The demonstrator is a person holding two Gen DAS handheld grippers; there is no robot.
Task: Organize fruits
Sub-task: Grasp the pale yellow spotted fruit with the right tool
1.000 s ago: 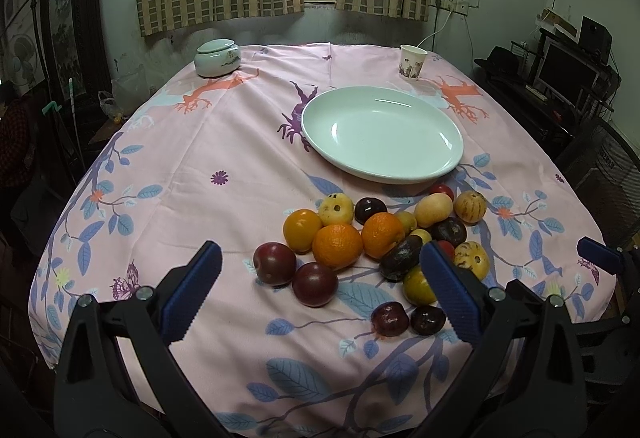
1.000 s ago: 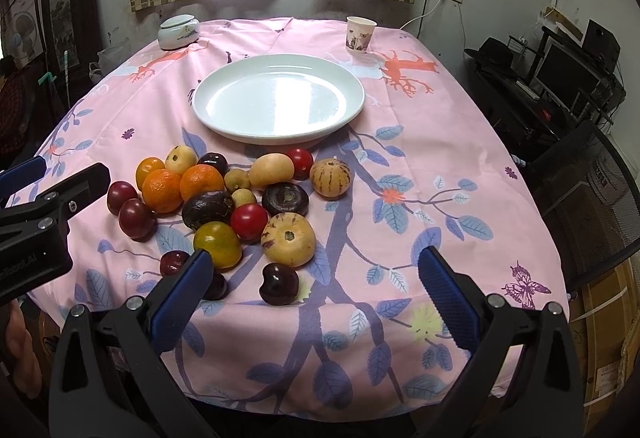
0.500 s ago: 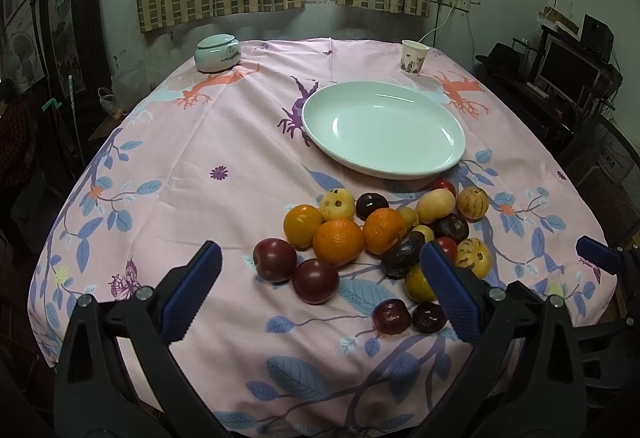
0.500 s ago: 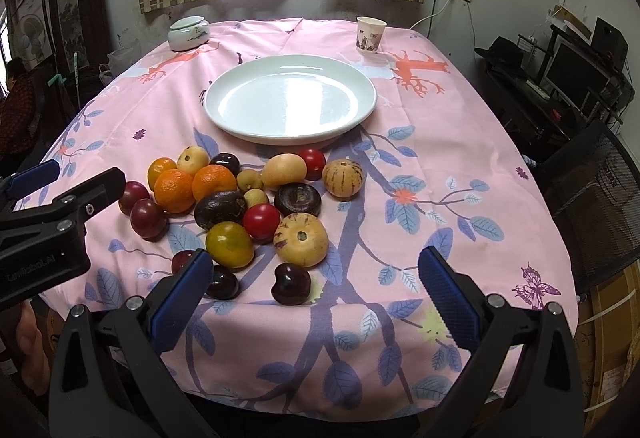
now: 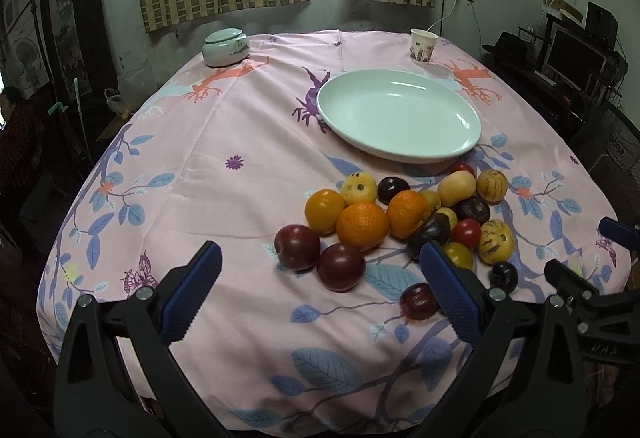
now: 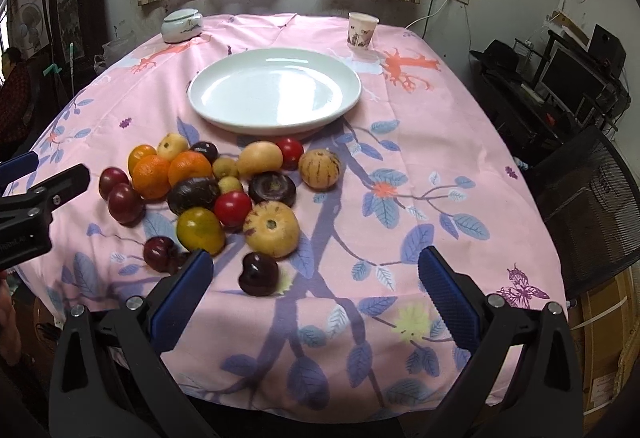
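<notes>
- Clearly nothing is sorted yet: the fruits [image 6: 224,194] lie in a loose heap on the counter [image 6: 420,166], just in front of the bare white plate [image 6: 275,94].
- Right gripper [image 6: 316,294] hangs over the near edge, jaws spread wide and holding nothing; a dark plum [image 6: 258,274] sits between its fingers.
- Left gripper [image 5: 320,290] is likewise wide open and empty, near two red plums [image 5: 318,258].
- Risk, as I judge it: round fruit crowded together may roll off the counter edge if a finger nudges a neighbour during a grab.
</notes>
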